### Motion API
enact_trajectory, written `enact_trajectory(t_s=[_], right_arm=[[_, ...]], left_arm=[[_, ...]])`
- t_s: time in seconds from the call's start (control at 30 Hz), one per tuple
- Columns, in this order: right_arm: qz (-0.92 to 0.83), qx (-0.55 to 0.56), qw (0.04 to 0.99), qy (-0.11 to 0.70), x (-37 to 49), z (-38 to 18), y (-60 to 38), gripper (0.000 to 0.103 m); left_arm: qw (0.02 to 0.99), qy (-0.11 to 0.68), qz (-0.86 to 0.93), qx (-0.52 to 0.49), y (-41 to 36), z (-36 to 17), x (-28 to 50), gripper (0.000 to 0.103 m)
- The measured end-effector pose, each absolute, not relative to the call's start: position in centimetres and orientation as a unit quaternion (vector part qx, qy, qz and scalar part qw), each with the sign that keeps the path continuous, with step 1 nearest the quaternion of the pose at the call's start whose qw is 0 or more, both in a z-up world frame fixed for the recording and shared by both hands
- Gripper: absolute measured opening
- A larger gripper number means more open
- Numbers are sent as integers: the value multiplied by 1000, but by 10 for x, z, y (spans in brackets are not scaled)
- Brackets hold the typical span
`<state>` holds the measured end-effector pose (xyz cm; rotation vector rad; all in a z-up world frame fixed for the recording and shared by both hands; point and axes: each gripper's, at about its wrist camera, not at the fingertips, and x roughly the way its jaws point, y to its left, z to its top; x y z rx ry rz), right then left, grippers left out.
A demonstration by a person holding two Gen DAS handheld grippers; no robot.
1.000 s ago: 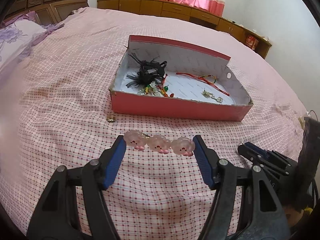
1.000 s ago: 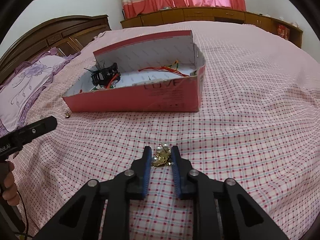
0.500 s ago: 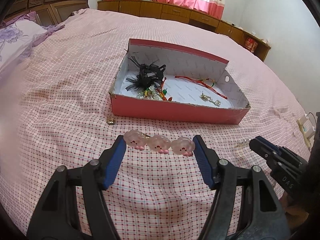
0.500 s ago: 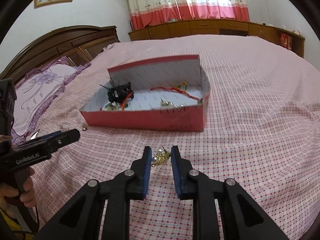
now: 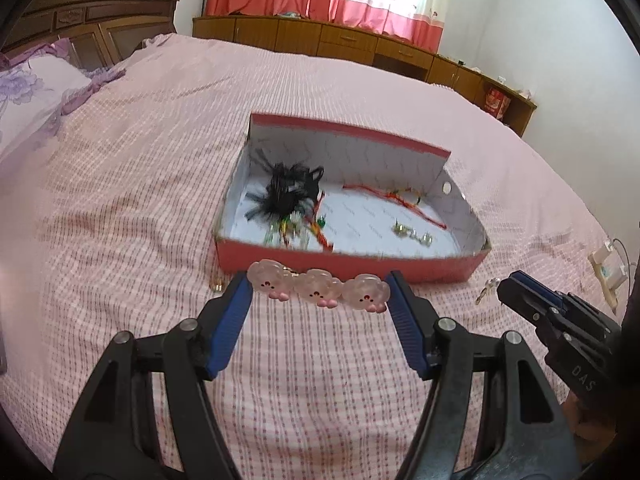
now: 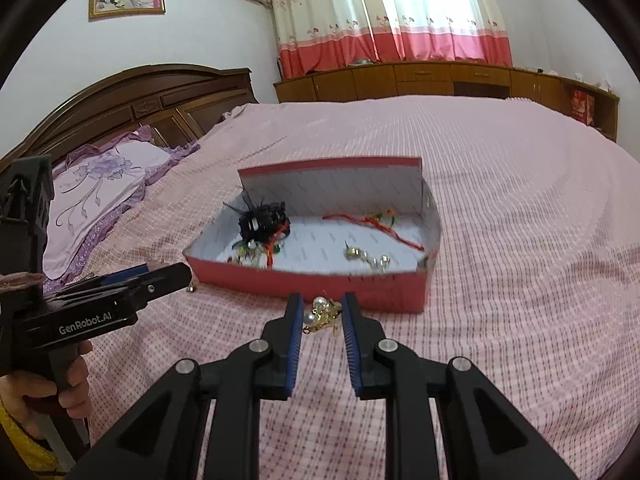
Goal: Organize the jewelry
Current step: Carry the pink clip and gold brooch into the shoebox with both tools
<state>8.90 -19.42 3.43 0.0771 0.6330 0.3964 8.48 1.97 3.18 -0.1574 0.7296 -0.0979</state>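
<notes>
Nearest in the left wrist view, the left gripper (image 5: 319, 294) has its jaws set wide and clamped end to end on a pink hair clip (image 5: 319, 291) made of three little pig faces in a row, held clear above the bed (image 5: 120, 208). In the right wrist view the right gripper (image 6: 320, 315) has its jaws drawn narrow around a gold and pearl brooch (image 6: 322, 313), which sits between the blue pads (image 6: 295, 322) and off the checked pink cover. A hand (image 6: 38, 396) at the lower left of that view grips the handle of the left tool. Just beyond both grippers the open red box (image 5: 348, 266) rests on the bed, white inside, its tall back wall standing up. Inside it, a black feathery hair piece (image 5: 286, 192) lies toward the left end with some small green and red beaded pieces (image 5: 298, 232) in front of it, blurred and hard to tell apart; a red cord bracelet (image 5: 394, 198) lies toward the right, and a pair of silvery earrings (image 5: 412, 234) lies near the front wall. A small gold piece (image 5: 218, 286), perhaps an earring, lies on the cover just beside the box's front left corner. Farther back are a purple flowered pillow (image 6: 96, 196), a dark wooden headboard (image 6: 132, 100), low wooden cabinets (image 6: 440, 80) and pink and white curtains (image 6: 384, 12)
</notes>
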Motion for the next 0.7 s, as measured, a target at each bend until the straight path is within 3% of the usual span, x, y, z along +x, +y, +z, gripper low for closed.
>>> enact_trajectory(t_s=[0.7], right_arm=[[176, 41, 955, 235, 177, 58, -170, 22]], left_arm=[[962, 263, -43, -60, 10, 60, 157, 61]])
